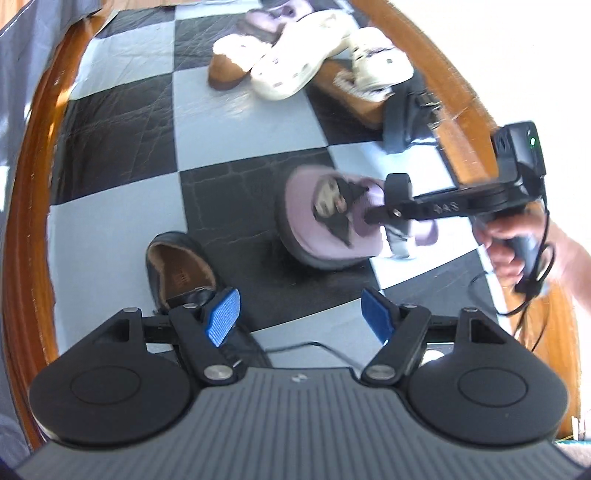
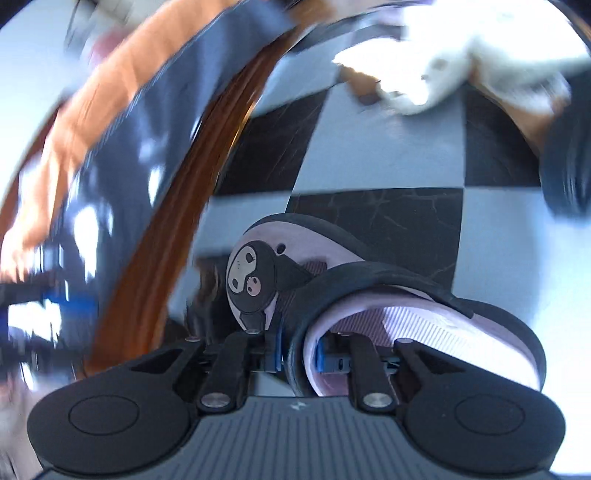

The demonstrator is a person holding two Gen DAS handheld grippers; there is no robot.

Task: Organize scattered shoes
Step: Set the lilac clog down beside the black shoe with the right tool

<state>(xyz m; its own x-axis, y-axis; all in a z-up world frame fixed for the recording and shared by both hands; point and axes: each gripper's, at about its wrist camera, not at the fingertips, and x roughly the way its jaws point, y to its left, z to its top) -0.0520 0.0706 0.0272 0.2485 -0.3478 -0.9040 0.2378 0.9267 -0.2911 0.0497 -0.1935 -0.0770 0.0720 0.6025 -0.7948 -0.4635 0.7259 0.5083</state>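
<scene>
Lilac foam with a dark sole rim: that is the slipper (image 2: 343, 295) my right tongs (image 2: 299, 352) have clamped, blue pads pinching the strap edge beside its cartoon charm (image 2: 251, 280). In the left view the slipper (image 1: 332, 221) hangs tilted just above the checkered floor mat (image 1: 236, 147), near my brown-lined black loafer (image 1: 177, 266). My left tongs (image 1: 295, 317) stand open and grip nothing, hovering over the loafer's near end.

To do this well, I judge I should carry the slipper level, since a grip on the strap alone lets the sole swing, and set it beside its lilac mate (image 1: 266, 22) in the far pile by the cream clogs (image 1: 295, 62).

Its long axis runs across the left view, toe toward the loafer, sole edge tipped downward.
</scene>
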